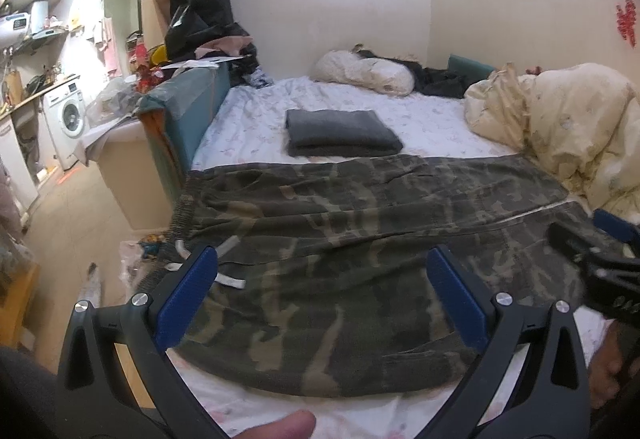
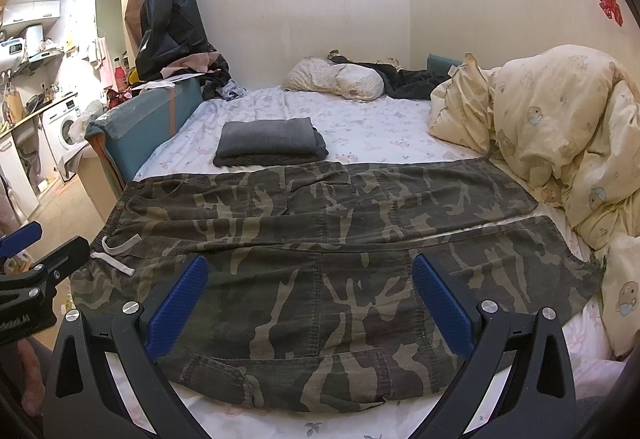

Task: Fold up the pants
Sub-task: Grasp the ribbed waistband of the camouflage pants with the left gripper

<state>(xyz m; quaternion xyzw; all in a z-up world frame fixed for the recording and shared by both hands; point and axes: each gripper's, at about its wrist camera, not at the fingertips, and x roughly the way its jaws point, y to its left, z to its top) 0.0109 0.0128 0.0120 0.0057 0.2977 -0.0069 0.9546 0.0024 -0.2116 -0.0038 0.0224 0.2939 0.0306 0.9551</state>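
Camouflage pants point(image 1: 340, 239) point(image 2: 320, 239) lie spread flat across the near part of the bed, waistband with white drawstrings at the left, both legs running right. My left gripper point(image 1: 322, 263) hovers open above the near leg by the waist end, nothing between its blue pads point(image 1: 188, 295). My right gripper point(image 2: 310, 271) hangs open over the middle of the near leg, also holding nothing. Each gripper shows at the edge of the other's view: the right gripper point(image 1: 600, 259) at far right, the left gripper point(image 2: 36, 267) at far left.
A folded grey garment point(image 1: 340, 131) point(image 2: 268, 143) sits on the floral sheet point(image 2: 380, 131) behind the pants. A bunched cream duvet point(image 2: 560, 143) fills the right side, pillows point(image 2: 336, 79) at the back. A teal bed end point(image 1: 188, 107), clutter and a washing machine point(image 1: 70, 119) stand left.
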